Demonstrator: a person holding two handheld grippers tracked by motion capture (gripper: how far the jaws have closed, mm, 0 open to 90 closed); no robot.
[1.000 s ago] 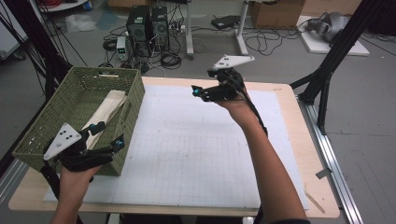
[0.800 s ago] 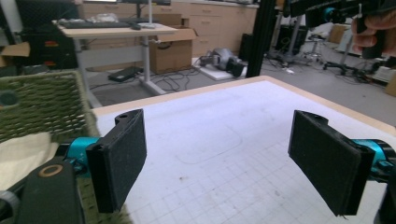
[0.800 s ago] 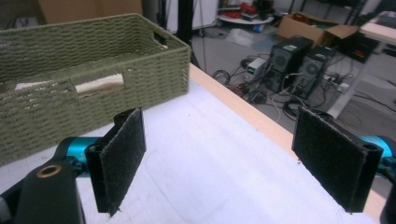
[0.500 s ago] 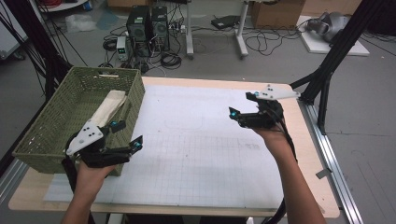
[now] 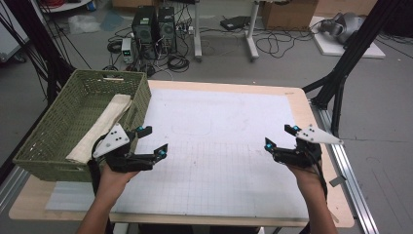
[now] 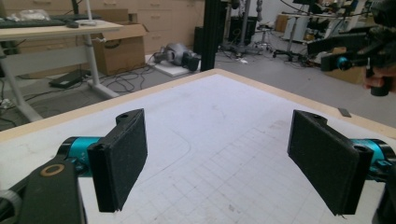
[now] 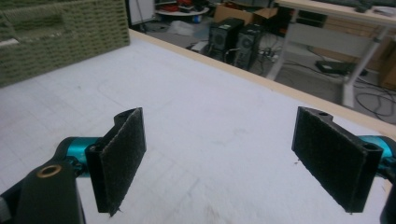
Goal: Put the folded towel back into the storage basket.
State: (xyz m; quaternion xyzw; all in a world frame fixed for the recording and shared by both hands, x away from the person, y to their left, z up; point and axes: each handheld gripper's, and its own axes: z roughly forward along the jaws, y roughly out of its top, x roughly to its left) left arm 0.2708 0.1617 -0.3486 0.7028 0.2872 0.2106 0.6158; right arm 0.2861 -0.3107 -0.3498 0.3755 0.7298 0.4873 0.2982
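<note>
Green wicker basket [image 5: 58, 131] holds a folded beige cloth [image 5: 100, 126] at far left. Left gripper [image 5: 152, 140] hovers just beside it, jaws apart; right gripper [image 5: 280, 137], jaws apart, hovers near the table's [image 5: 219, 214] right edge

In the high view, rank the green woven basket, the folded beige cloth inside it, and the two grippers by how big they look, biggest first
1. Green woven basket.
2. Folded beige cloth, lying lengthwise inside the basket.
3. Left gripper and right gripper: they look about alike, both with jaws open, so no ranking between them.
</note>
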